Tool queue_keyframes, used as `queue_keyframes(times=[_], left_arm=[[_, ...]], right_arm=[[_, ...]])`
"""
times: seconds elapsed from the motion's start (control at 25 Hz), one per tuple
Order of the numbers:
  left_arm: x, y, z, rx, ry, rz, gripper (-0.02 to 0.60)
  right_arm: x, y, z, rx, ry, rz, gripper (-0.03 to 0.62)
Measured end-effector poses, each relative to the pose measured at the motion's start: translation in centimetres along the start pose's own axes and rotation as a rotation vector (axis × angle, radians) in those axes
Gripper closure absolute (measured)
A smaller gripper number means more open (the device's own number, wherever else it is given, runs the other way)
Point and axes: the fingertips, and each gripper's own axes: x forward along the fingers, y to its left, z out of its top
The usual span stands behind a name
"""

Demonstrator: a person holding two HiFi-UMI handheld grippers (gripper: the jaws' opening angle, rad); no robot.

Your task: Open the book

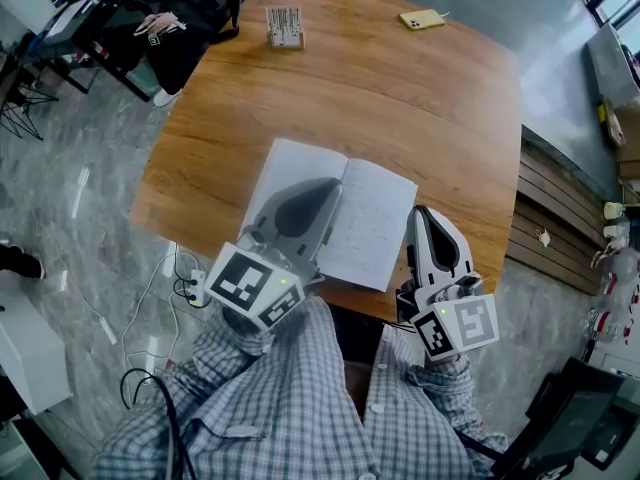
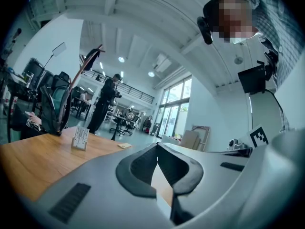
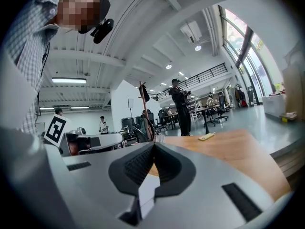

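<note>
An open book (image 1: 365, 223) lies flat with white, lightly written pages near the front edge of the round wooden table (image 1: 400, 98). My left gripper (image 1: 332, 183) is level over the book's left page, tips near the spine, jaws shut with nothing between them. My right gripper (image 1: 421, 211) is beside the book's right edge, also shut and empty. In the left gripper view the gripper (image 2: 157, 149) has its pads meeting, with a strip of white page (image 2: 159, 180) below them. The right gripper view shows the same: the gripper (image 3: 153, 144) closed, white page (image 3: 147, 190) beneath.
A small card stand (image 1: 285, 26) and a yellow phone (image 1: 421, 19) sit at the table's far side. A dark bag on a chair (image 1: 170, 28) is at the back left. Cables (image 1: 150, 318) lie on the marble floor at the left. People stand far off in the room.
</note>
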Motion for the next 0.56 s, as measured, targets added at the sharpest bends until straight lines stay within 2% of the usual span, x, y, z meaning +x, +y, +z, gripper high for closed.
queue_keyframes(times=[0.56], left_arm=[[-0.09, 0.11, -0.61, -0.044, 0.004, -0.015, 0.572]], right_arm=[[0.23, 0.15, -0.36, 0.001, 0.015, 0.007, 0.574]])
